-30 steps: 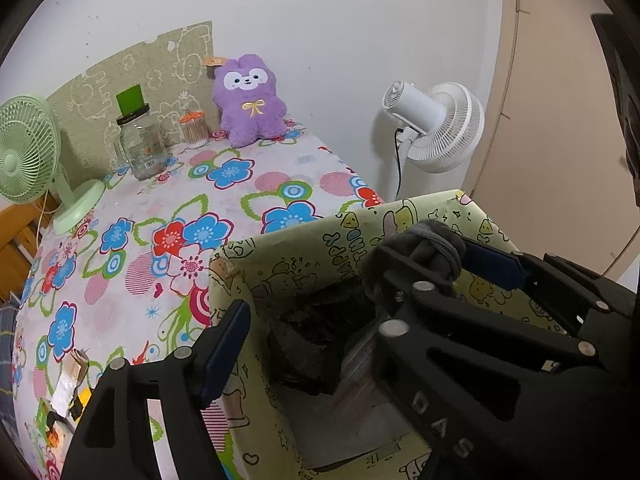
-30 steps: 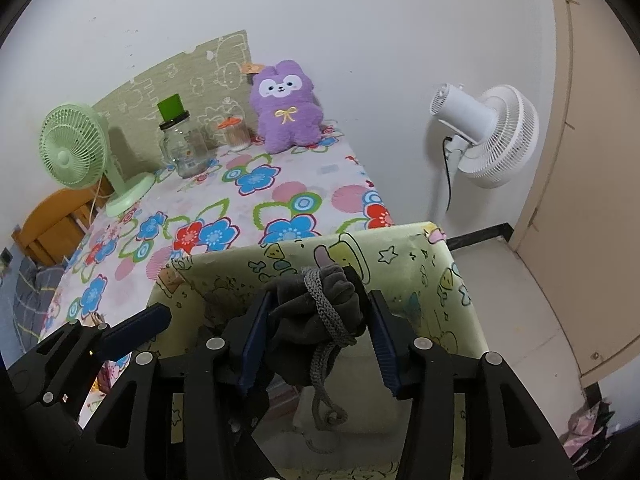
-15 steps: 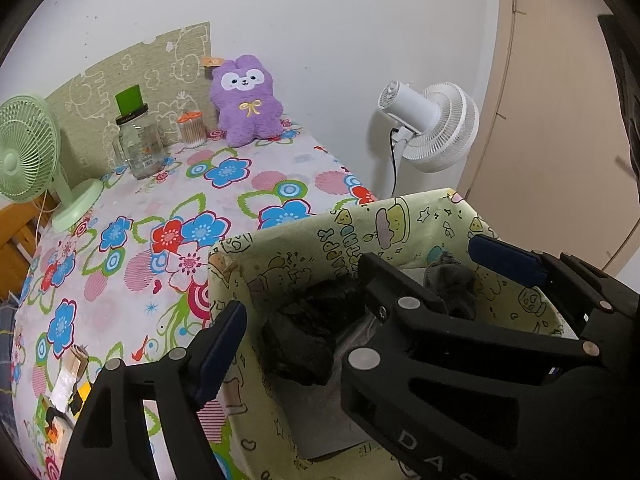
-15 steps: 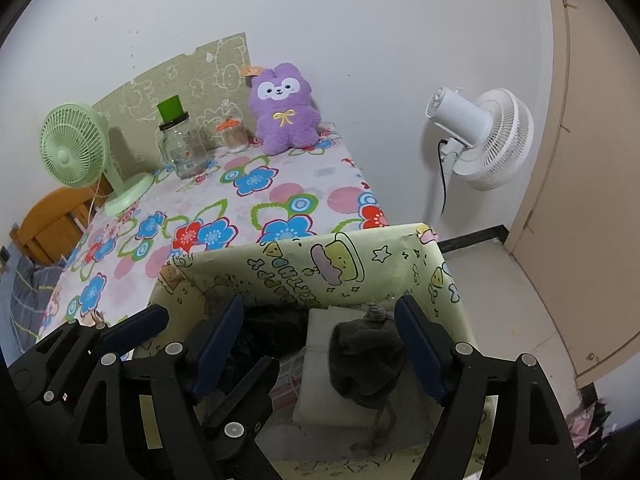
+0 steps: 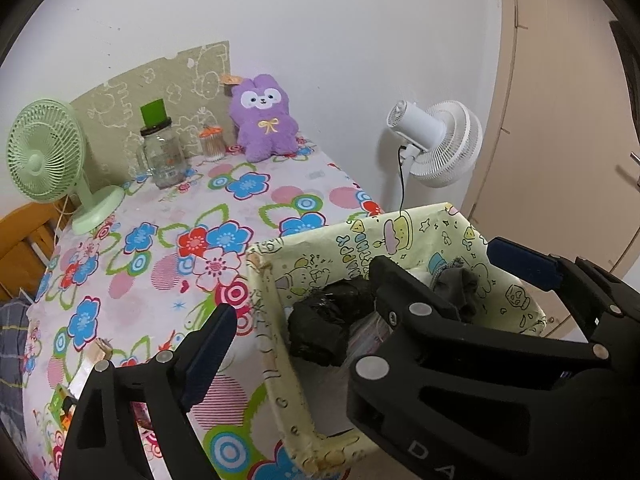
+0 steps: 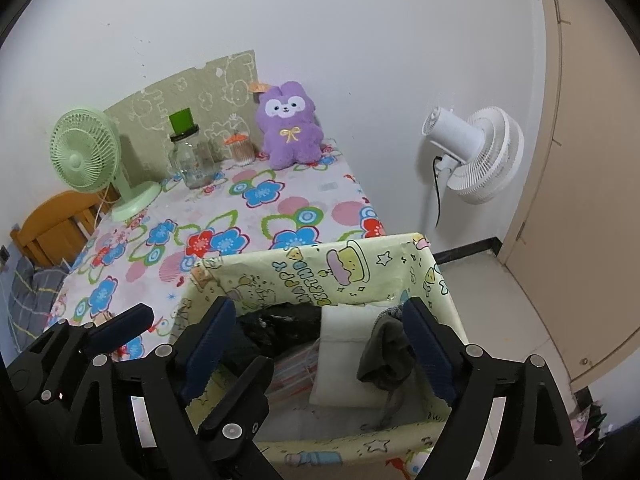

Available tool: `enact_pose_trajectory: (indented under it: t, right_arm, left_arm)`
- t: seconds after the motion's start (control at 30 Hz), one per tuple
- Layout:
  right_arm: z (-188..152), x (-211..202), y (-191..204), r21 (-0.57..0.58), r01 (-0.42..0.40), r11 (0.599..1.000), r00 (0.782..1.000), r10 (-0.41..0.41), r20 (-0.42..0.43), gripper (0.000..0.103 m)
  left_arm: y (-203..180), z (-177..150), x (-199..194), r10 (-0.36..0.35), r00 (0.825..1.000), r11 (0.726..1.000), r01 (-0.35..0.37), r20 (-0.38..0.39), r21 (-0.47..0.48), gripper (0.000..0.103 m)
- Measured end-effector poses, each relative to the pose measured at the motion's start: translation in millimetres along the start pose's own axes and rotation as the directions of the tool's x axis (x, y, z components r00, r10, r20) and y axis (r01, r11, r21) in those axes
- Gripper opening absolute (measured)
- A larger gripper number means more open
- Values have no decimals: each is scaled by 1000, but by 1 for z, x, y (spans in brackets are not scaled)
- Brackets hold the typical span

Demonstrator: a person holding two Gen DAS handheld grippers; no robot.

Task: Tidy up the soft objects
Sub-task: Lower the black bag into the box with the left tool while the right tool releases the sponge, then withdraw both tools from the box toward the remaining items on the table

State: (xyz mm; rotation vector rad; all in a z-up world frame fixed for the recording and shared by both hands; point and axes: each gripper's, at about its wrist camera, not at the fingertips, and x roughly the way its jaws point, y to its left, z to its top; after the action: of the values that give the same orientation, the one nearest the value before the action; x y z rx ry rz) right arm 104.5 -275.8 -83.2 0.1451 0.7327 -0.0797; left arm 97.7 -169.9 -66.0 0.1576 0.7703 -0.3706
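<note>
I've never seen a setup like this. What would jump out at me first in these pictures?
Probably the purple plush bunny sitting against the wall at the far end of the flowered tablecloth, with a green fan to its left. Close up, a yellow cartoon-print box holds a grey sock and a black bundle. The right gripper hangs wide open above the box, and the left gripper is open too.

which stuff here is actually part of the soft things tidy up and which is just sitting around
Part of the job: yellow cartoon-print box; grey sock and black soft bundle inside it; purple plush, maybe next; right gripper, open over the box.

Just lying about: green fan; glass jar; white fan.
</note>
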Motion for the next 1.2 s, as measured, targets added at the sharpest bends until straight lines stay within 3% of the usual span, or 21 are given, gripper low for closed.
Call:
enact_pose_trajectory:
  t: [0.47, 1.2]
  right_arm:
    - [4, -31, 24, -19, 19, 1000, 998, -18, 55, 88]
    - [4, -66, 88, -79, -25, 997, 992, 35, 123, 91]
  left_arm:
    - [18, -1, -35, 32, 997, 999, -31, 67, -11, 97]
    - [70, -13, -83, 118, 984, 991, -110, 132, -72, 101]
